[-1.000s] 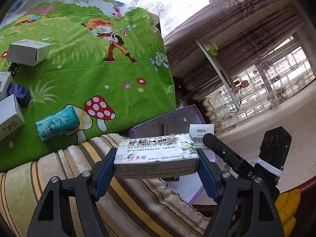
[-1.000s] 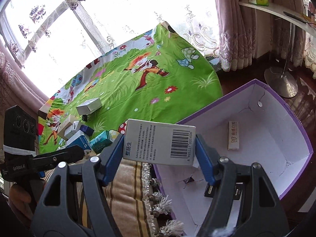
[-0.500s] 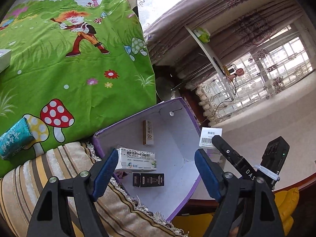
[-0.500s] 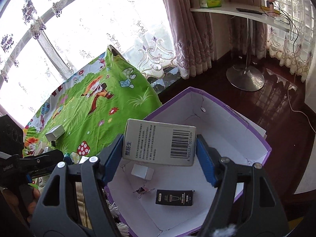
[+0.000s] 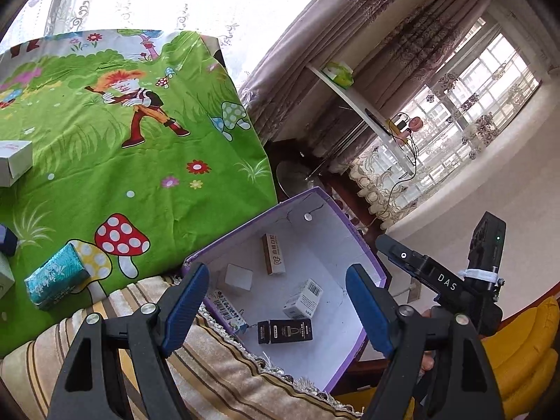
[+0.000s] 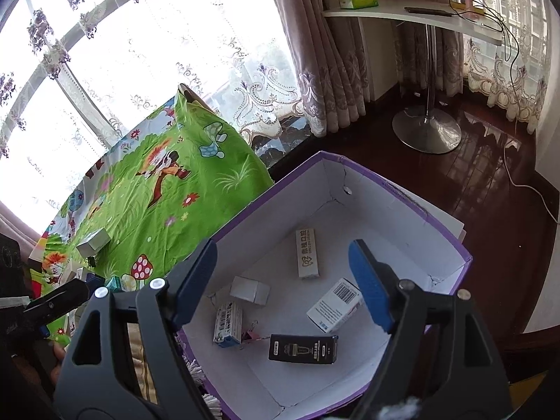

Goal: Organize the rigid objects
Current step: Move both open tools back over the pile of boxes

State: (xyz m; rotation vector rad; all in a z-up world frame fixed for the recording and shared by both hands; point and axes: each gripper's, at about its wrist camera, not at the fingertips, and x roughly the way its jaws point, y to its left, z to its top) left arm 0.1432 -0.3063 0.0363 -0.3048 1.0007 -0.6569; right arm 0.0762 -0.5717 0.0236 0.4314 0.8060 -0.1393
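Note:
A purple box with a white inside holds several small cartons: a barcode carton, a blue-and-white medicine carton, a black carton, a tan carton and a white cube box. My right gripper is open and empty above the box. My left gripper is open and empty over the box's near edge. The barcode carton and medicine carton also show in the left wrist view.
A green cartoon cloth carries a teal tissue pack and a white box. A striped blanket lies by the box. A pedestal table stands on the dark wood floor.
Both grippers have opened. The blue-and-white carton left my left gripper first, then the barcode carton left my right gripper; both now lie inside the purple box.

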